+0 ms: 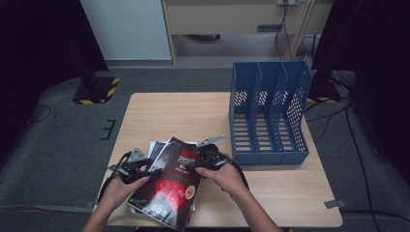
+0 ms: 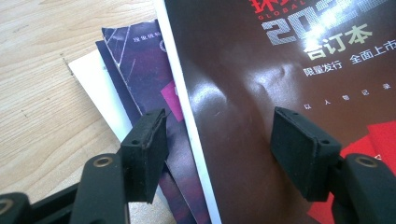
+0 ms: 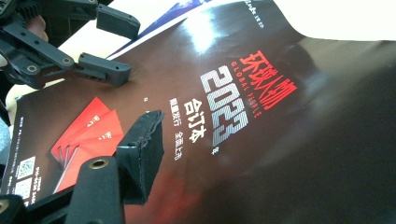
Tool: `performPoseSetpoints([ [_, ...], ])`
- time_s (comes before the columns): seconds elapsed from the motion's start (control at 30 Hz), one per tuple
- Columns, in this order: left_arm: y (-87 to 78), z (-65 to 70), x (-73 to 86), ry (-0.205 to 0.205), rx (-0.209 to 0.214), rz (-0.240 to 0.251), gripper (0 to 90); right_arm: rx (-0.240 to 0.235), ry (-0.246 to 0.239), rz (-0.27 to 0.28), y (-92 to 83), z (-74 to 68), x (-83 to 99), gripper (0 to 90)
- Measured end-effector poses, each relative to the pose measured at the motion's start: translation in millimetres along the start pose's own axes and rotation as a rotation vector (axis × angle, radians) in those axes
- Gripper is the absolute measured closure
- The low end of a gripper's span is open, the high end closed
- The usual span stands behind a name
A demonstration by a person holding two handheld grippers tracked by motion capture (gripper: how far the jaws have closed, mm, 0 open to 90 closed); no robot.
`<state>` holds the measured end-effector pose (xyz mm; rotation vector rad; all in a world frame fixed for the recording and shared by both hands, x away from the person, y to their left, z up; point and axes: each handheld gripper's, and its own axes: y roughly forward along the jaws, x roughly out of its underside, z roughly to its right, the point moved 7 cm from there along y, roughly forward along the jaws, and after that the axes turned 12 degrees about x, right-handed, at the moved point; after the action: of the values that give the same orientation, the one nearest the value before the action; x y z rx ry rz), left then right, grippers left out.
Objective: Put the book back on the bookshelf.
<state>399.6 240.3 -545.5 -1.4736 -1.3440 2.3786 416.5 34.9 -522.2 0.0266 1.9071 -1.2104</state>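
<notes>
Light wood table (image 1: 159, 116), set on grey carpet. Blue slotted file rack (image 1: 269, 112) stands upright on the table's far right part. Yellow-black striped stand base (image 1: 95, 90) on floor beyond left corner. Cables (image 1: 355, 145) trail right.

Both forearms are being brought in from the bottom edge of the high view, angled toward each other. The left tool (image 1: 138, 166) is being gripped by the left hand (image 1: 117, 188), its jaws being held wide apart with a clear gap between the pads (image 2: 148, 144). The right tool (image 1: 205, 157) is being gripped by the right hand (image 1: 227, 176); one of its jaws is being shown in the right gripper view, so its opening cannot be judged.
</notes>
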Motion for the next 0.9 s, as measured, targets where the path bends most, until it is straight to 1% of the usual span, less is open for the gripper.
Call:
performPoseSetpoints([
  [0.1, 0.0, -0.1, 0.0, 0.0, 0.001, 0.0, 36.2, 0.001, 0.005, -0.011, 0.6, 0.3, 0.1, 36.8],
  [0.33, 0.0, -0.1, 0.0, 0.0, 0.001, 0.0, 36.2, -0.021, 0.008, -0.007, 1.0, -0.7, -2.3, 31.4],
  [0.43, 0.0, -0.1, 0.1, 0.0, 0.001, 0.0, 36.2, -0.017, -0.002, -0.005, 1.5, -1.3, -2.3, 32.2],
  [0.57, 0.0, 0.0, 0.0, 0.0, 0.0, 0.001, 36.2, -0.018, 0.022, -0.029, 1.5, 1.8, 1.2, 42.3],
  [0.6, 0.0, 0.0, 0.1, 0.0, 0.0, 0.002, 36.2, -0.018, 0.016, -0.021, 1.7, 3.8, 1.4, 45.2],
  [0.63, 0.0, 0.0, 0.1, 0.001, 0.0, 0.003, 36.2, -0.019, 0.026, -0.026, 0.7, 4.1, 1.9, 48.1],
  [0.67, 0.0, 0.1, 0.1, 0.001, -0.001, 0.003, 36.2, -0.018, 0.028, -0.021, -0.2, 5.5, 1.7, 52.3],
  [0.73, -0.1, 0.1, -0.1, 0.003, -0.002, -0.001, 36.2, -0.016, 0.032, -0.015, -1.5, 7.4, 0.8, 57.5],
  [0.77, -0.1, 0.1, -0.1, 0.003, -0.002, -0.001, 36.2, -0.016, 0.032, -0.015, -1.5, 7.4, 0.8, 57.5],
  [0.8, -0.1, 0.1, -0.2, 0.002, -0.001, -0.001, 36.2, -0.014, 0.037, -0.017, -2.3, 8.1, 0.2, 62.1],
  [0.83, -0.1, 0.1, -0.2, 0.002, -0.001, -0.001, 36.2, -0.01, 0.036, -0.016, -2.4, 8.9, -0.2, 63.6],
  [0.9, -0.1, 0.4, -0.2, 0.003, -0.004, -0.001, 36.2, -0.009, 0.036, -0.012, -2.5, 9.2, -0.6, 64.4],
])
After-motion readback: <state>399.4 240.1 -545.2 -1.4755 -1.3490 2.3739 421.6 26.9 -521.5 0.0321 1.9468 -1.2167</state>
